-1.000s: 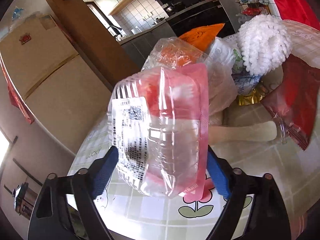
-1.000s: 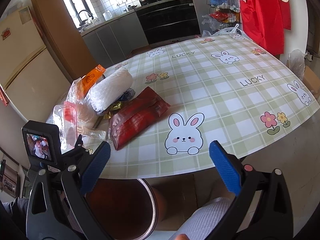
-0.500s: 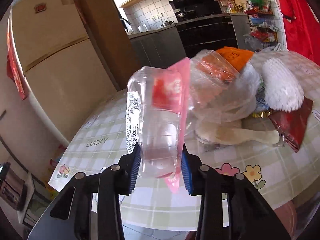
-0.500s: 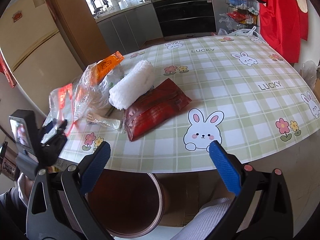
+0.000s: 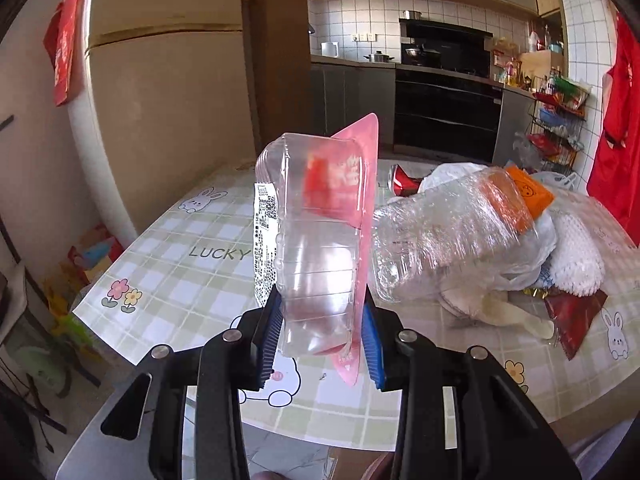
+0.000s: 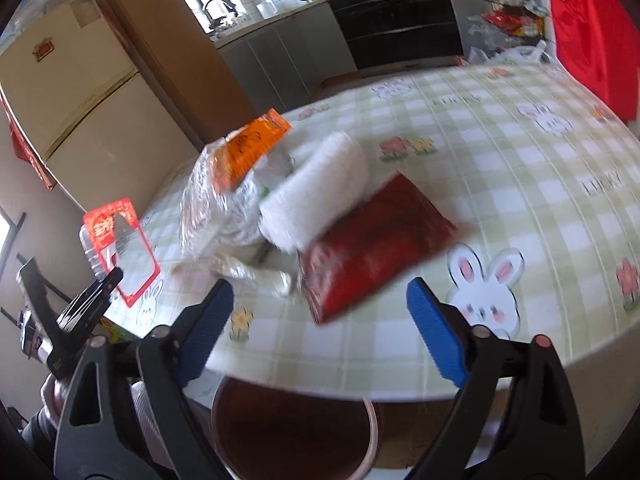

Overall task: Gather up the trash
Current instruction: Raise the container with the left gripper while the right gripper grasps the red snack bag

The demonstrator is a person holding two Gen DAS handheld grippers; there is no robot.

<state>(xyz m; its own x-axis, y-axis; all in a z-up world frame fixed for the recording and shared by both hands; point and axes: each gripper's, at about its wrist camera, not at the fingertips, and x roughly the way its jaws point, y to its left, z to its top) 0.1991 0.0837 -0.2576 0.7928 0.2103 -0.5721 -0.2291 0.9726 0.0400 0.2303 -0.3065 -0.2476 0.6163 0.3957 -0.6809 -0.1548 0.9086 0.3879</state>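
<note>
My left gripper [image 5: 322,340] is shut on a clear plastic container [image 5: 316,248] with a pink-red lid and holds it upright above the table's near-left corner. The same container [image 6: 120,236] shows at the left of the right wrist view. A trash pile lies on the checked table [image 6: 520,184]: a clear bag with an orange label [image 6: 248,148], a white foam net roll [image 6: 320,192] and a red snack packet [image 6: 376,248]. My right gripper [image 6: 320,312] hovers at the table's front edge just short of the red packet. Its jaws are closing with nothing between them.
A brown round bin [image 6: 374,424] stands on the floor below the table's front edge. A cream flat paddle [image 5: 520,320] and a crushed red can [image 5: 404,180] lie by the pile. Behind the table are a fridge [image 5: 160,100] and dark kitchen cabinets [image 5: 440,112].
The left jaws shut on the container and carried it up and left, away from the pile. The right gripper moved closer to the red packet, its jaws slightly narrower.
</note>
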